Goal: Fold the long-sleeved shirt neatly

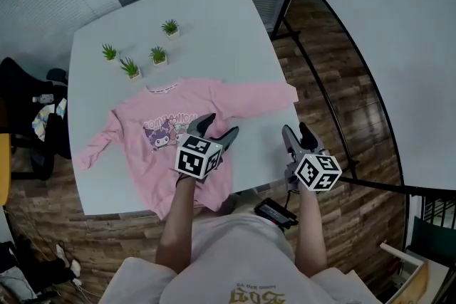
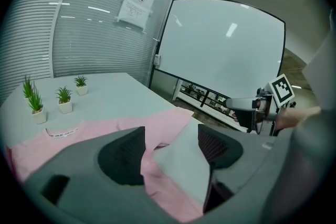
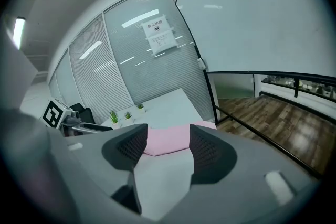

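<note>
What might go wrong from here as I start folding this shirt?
1. The plants stand close to the collar of the shirt; a sleeve swung over during a fold may knock them.
2. The cuff lies right at the edge of the table, and the hem seems to overhang the near edge, so a tug may drag the shirt off.

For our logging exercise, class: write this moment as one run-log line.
fold: not begun | pink long-sleeved shirt: spread on table | left gripper: open, over shirt | right gripper: open, over bare table
</note>
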### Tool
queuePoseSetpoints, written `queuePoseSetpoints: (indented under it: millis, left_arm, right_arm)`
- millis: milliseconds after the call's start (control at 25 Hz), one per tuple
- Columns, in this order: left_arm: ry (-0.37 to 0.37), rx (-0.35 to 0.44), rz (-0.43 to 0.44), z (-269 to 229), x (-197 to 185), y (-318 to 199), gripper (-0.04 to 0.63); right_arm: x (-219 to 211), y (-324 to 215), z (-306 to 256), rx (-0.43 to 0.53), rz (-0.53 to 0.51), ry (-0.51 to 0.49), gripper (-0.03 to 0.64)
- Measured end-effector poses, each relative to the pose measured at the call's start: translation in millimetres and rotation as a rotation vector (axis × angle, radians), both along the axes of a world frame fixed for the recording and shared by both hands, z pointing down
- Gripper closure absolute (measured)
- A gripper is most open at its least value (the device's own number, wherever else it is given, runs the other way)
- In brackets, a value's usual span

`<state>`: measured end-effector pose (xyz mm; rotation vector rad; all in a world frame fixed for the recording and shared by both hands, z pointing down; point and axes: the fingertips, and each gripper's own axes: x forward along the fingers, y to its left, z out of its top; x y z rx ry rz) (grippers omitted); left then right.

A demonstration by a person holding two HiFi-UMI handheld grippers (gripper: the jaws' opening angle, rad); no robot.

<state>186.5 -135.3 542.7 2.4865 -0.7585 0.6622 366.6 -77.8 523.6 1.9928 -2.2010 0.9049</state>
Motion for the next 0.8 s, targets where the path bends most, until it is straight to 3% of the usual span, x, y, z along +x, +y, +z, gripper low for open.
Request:
queuePoseSetpoints:
  millis: [800]
  left_arm:
    - [-0.182, -0.09, -0.012, 63.1, 45.7, -42.2, 0.279]
  right_arm:
    - [74.1, -63.0, 75.1, -0.174, -0.03, 0.045, 0.371]
